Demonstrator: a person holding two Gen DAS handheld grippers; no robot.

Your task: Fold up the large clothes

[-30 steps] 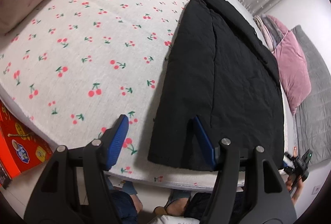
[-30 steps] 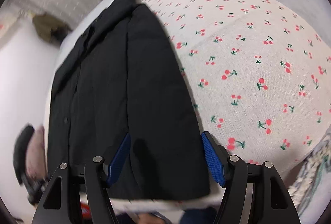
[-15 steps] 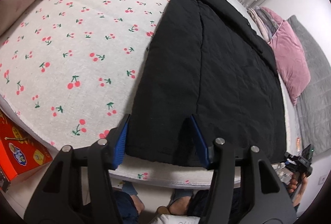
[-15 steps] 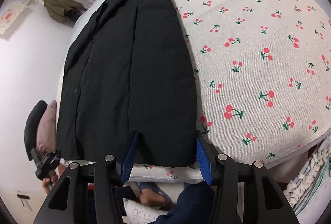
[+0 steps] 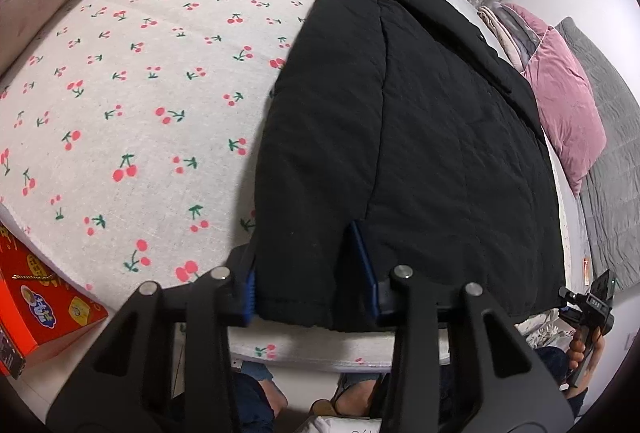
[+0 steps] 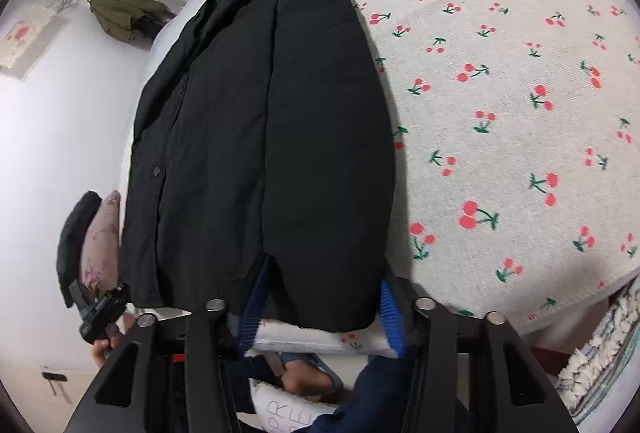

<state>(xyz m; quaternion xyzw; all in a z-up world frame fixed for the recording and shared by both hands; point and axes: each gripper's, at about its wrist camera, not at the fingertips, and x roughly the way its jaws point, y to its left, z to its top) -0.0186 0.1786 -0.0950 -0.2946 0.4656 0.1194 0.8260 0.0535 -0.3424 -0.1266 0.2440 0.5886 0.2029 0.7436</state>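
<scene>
The black coat (image 5: 420, 153) lies folded lengthwise on the cherry-print bed (image 5: 132, 105), hem at the near edge. Left gripper (image 5: 310, 273) and right gripper (image 6: 320, 297) straddle opposite hem corners, jaws closing on the fabric.

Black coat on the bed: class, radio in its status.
Both grippers closing on coat hem corners. Coat flat, sides folded in. Nothing blocking.

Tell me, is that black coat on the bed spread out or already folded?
Partly folded. The black coat lies lengthwise on the cherry-print cover, one side panel doubled over its front, leaving a long raised edge. No crosswise fold yet.
</scene>
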